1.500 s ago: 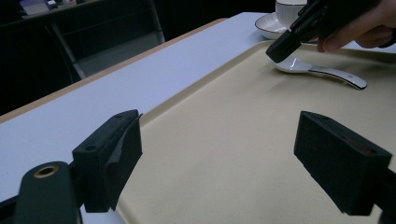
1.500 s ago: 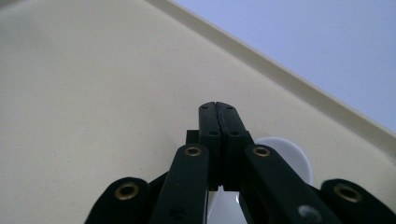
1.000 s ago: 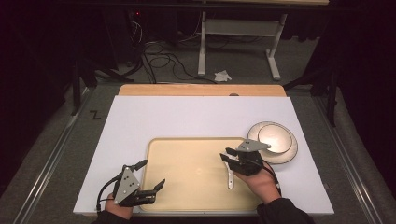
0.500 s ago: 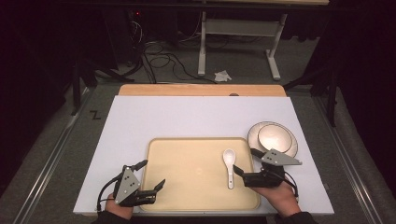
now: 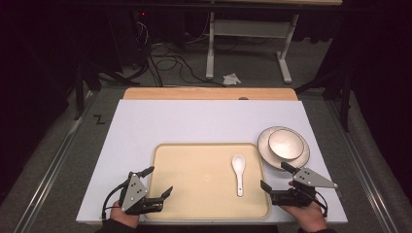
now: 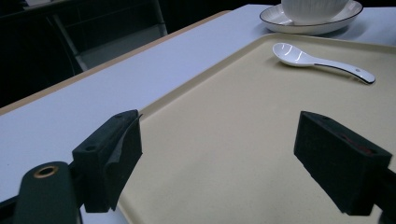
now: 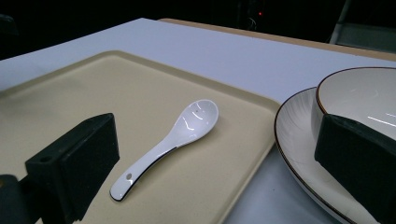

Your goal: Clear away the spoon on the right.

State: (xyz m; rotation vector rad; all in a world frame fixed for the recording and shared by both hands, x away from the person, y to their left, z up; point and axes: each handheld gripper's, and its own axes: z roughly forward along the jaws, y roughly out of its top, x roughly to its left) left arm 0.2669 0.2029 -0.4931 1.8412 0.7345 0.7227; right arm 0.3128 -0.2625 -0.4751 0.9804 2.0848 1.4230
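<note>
Dark floor, cables and a frame stand behind a white table [image 5: 204, 121] carrying, left to right, the left gripper [image 5: 155, 187], a beige tray [image 5: 194, 194], a white spoon [image 5: 238, 174], the right gripper [image 5: 277, 177] and a bowl [image 5: 285, 143] nested on a plate [image 5: 265, 155]. Left gripper: fingers [image 6: 112, 154] spread wide, empty, poised over the tray's near left corner. Spoon: flat on the tray's right half, scoop away from the person, handle toward the near edge, apart from the tray rim. Right gripper: fingers [image 7: 74, 158] parted, holding nothing, straddling the tray's right rim between spoon and plate.

The step in hand appears to be loading the tray, with the bowl and plate the likely next pick. Advice: approach the plate's near rim low, close one finger under and one over the lip, lift level so the bowl does not slide, and set it down clear of the spoon. The left gripper could steady the tray.
</note>
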